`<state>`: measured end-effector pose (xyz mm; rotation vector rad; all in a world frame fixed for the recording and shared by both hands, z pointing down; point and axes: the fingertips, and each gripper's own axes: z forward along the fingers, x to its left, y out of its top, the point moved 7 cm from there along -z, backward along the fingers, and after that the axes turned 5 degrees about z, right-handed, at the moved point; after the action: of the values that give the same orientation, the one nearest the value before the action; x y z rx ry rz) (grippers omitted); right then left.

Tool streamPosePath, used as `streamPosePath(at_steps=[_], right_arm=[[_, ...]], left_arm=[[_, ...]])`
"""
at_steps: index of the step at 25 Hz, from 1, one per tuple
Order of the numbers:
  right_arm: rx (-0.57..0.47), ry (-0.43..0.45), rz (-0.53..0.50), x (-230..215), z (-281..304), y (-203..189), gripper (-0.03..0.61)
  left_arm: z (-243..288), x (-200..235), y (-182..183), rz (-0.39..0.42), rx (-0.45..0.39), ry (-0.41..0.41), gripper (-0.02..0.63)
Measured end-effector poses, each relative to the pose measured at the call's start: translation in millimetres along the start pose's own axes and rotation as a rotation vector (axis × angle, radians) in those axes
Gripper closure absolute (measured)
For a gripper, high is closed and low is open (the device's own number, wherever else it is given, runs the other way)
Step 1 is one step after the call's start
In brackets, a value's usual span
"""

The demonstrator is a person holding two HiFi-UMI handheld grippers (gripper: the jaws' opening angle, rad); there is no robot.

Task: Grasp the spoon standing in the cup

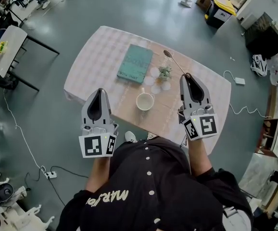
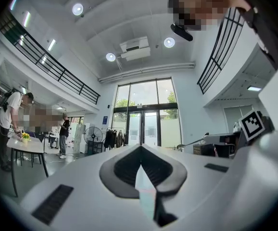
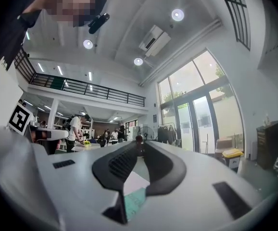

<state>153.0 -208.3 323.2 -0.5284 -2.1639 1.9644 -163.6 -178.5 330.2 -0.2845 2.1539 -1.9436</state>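
1. We see the right hand-held gripper (image 1: 187, 75) pinching the handle end of a slim metal spoon (image 1: 174, 61). Its jaws are drawn nearly together on the thin handle.
2. In the right gripper view the right hand-held gripper (image 3: 140, 144) shows a small dark bit of the spoon (image 3: 138, 139) clamped right at the jaw tips.
3. In the head view the spoon sticks out past the jaw tips, away from the person, bowl end farthest out. It is not in the cup.
4. The white round cup (image 1: 145, 101) stands upright on the tabletop (image 1: 95, 57), which has a pale checked cloth. The cup is apart from the spoon, between the two grippers and nearer the person.
5. The left hand-held gripper (image 1: 99, 92) is to the left of the cup, not touching it.
6. The left gripper view shows the left hand-held gripper (image 2: 140, 147) with its jaws pressed together at the tips and nothing between them.
7. A teal rectangular book (image 1: 135, 63) lies flat beyond the cup.
8. A small green plant-like ornament (image 1: 165, 72) sits just right of the book, close under the spoon's shaft. We cannot tell whether they touch.
9. Both gripper views look out level across a tall hall with glass doors, not at the tabletop.
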Motion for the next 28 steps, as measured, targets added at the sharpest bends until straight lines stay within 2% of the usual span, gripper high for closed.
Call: streamPosePath(at_steps=[7,22,28], right_arm=[[-0.027,-0.011,-0.011,-4,-5,12,0.526],[-0.009,-0.047,-0.009,-17,-15,2,0.526],[0.004,-0.048,-0.017,-18,-14,0,0.526]], left_arm=[[0,7,2,0.024,0.007,0.023,0.603],[-13,29,-10,0.047,0.05,0.081,0.603],[-12,28,-11,0.047,0.052,0.078,0.603]])
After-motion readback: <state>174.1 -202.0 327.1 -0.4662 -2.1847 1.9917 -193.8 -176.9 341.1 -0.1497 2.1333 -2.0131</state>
